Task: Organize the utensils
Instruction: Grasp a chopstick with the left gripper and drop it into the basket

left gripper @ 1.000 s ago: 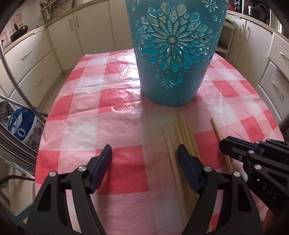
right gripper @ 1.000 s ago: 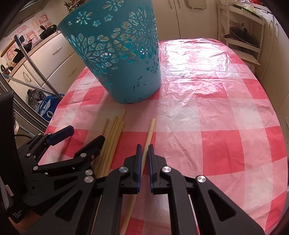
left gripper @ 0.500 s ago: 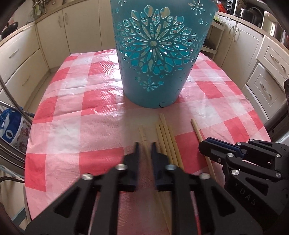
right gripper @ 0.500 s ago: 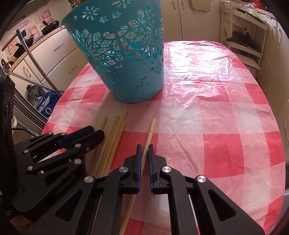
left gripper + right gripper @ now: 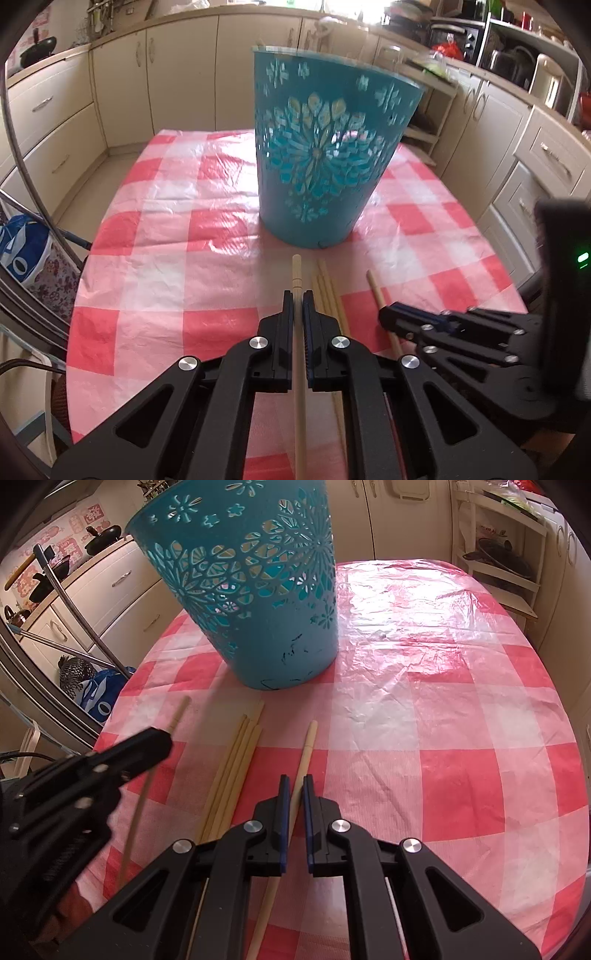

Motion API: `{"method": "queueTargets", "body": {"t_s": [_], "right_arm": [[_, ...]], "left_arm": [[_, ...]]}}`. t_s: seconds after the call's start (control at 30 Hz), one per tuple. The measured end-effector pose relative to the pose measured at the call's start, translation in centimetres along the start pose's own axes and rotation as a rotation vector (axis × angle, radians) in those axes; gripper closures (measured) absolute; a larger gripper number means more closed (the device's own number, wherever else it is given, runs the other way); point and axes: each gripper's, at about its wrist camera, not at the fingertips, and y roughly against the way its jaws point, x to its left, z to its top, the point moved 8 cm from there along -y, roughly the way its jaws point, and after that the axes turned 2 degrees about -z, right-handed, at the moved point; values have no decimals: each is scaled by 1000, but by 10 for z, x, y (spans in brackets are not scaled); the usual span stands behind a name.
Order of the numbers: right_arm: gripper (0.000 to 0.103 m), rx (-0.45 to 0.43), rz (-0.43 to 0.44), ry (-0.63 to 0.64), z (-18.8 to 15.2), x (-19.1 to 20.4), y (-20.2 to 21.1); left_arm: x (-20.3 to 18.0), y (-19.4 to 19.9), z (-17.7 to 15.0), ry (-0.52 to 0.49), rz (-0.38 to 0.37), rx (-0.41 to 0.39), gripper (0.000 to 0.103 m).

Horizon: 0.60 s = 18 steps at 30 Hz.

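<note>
A tall teal cut-out basket (image 5: 325, 166) (image 5: 258, 590) stands upright on the red-and-white checked tablecloth (image 5: 184, 229). My left gripper (image 5: 298, 295) is shut on one wooden chopstick (image 5: 296, 269), held above the cloth and pointing at the basket; the right wrist view shows that gripper (image 5: 162, 738) and its chopstick (image 5: 179, 712) at the left. My right gripper (image 5: 295, 779) is shut on another chopstick (image 5: 308, 746) that lies low near the cloth, also seen at the right (image 5: 373, 284). Between the two grippers a bundle of several chopsticks (image 5: 327, 291) (image 5: 236, 764) rests on the table.
The round table's edge (image 5: 576, 775) curves close on the right and near side. Cream kitchen cabinets (image 5: 122, 81) surround it. A metal frame (image 5: 74, 605) and a blue bag (image 5: 22, 251) stand off the table's left side.
My left gripper closed on the leftmost chopstick and lifted it off the cloth, and the basket now looks farther away. The right gripper and its chopstick stayed put.
</note>
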Motion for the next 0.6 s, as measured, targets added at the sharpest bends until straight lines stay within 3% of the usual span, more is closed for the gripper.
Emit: {"method": "queueTargets", "body": {"t_s": [0.23,0.43,0.6], "right_arm": [[95,1,0,-5,-1,0,0],[95,4,1,-14,-1,0,0],[95,8,11,-26,1,-2,0]], "left_arm": [[5,60,37,63,-84,-186,98],[14,125,101,117,-139,-423,98],[5,147,158,110,-160,-562,98]]}}
